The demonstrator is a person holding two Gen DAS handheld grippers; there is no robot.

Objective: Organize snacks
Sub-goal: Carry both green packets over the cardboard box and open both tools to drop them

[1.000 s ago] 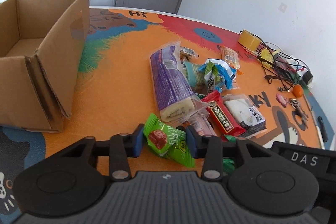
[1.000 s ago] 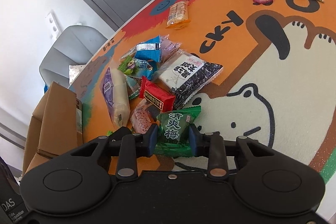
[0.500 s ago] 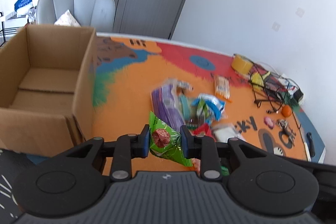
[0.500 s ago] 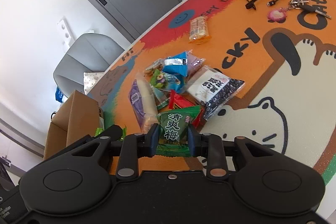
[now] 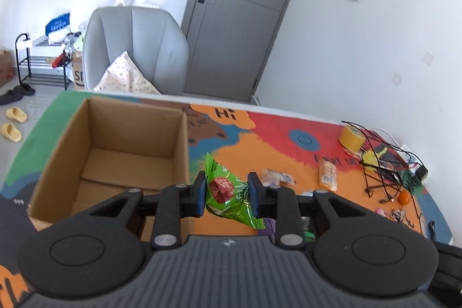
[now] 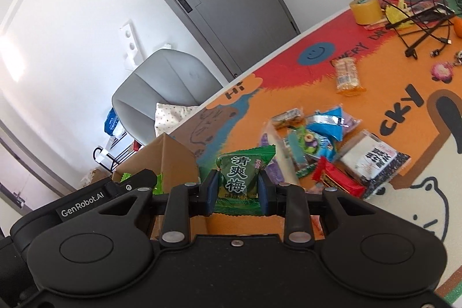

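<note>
My left gripper (image 5: 226, 194) is shut on a bright green snack packet with a red fruit picture (image 5: 231, 194), held in the air just right of the open cardboard box (image 5: 121, 134), which looks empty. My right gripper (image 6: 237, 194) is shut on a dark green plum candy packet (image 6: 241, 178), held above the table near the box's corner (image 6: 170, 160). The left gripper's body (image 6: 86, 201) shows at the left of the right wrist view. A pile of loose snacks (image 6: 323, 146) lies on the colourful mat.
A biscuit pack (image 6: 346, 77) lies apart from the pile. A yellow tape roll (image 6: 365, 9), tangled cables (image 6: 418, 16), an orange (image 5: 404, 197) and keys sit at the table's far right. A grey chair (image 5: 135, 48) stands behind the table.
Both grippers have lifted their packets up off the table and moved left toward the box. The left one now looks down into the box from higher up.
</note>
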